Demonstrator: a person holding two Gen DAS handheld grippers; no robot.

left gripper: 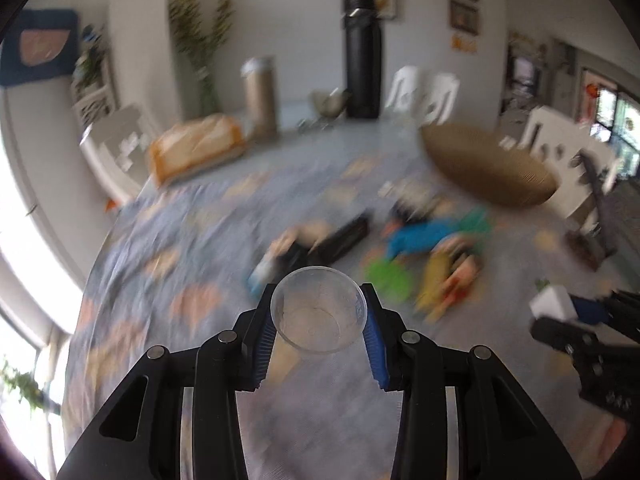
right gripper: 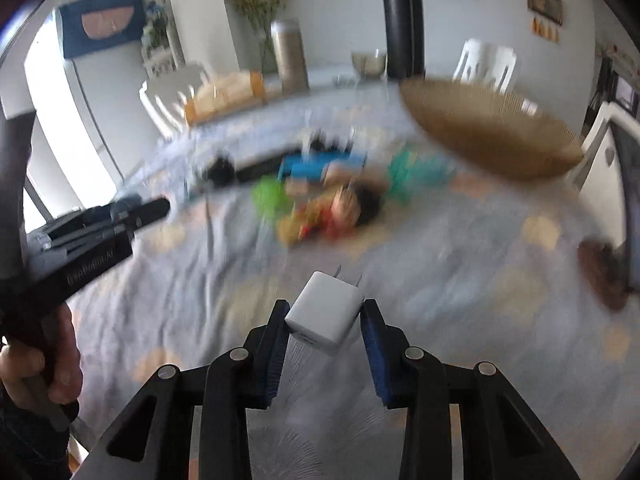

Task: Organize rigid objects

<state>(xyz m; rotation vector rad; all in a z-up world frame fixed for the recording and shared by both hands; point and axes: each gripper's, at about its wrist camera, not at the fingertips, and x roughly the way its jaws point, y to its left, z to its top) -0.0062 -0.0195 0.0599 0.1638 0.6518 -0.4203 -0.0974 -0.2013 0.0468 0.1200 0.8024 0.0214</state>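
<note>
Widest of all, a table (left gripper: 200, 240) under a blue-grey cloth dotted with peach patches, blurred in both wrist views. Toward its far right, a broad, shallow woven basket (left gripper: 488, 168), tan and finely ribbed, tilted in the fisheye. At the far edge, a tall black flask (left gripper: 363, 72) standing upright, and left of it a shorter tan canister (left gripper: 260, 96) with a pale lid, well apart from the flask. Between basket and camera, a smeared heap of small objects (left gripper: 432, 256) in blue, green, yellow and red, too blurred to name singly, beside a long dark item. Nearer, the left gripper (left gripper: 319, 296), black with blue ribbed pads, pinching a clear plastic cup (left gripper: 318, 320) by its wall, one pad on each side, with the cloth far below. About the cup: thin and see-through, round rim wider than the base, mouth turned toward the lens, empty as far as can be seen, the cloth showing through its bottom. Lower right in the same view, the other tool with a white block at its tip. From the right wrist, the right gripper (right gripper: 326, 312) closed on a small white charger (right gripper: 320, 308), held clear above the cloth just short of the heap. About the charger: a rounded cube, glossy, cocked on a diagonal between the pads, a slot in its near face, two thin metal prongs (right gripper: 339, 270) pointing away from the lens. At the left edge there, a hand (right gripper: 40, 372) wrapped around the left tool's handle.
</note>
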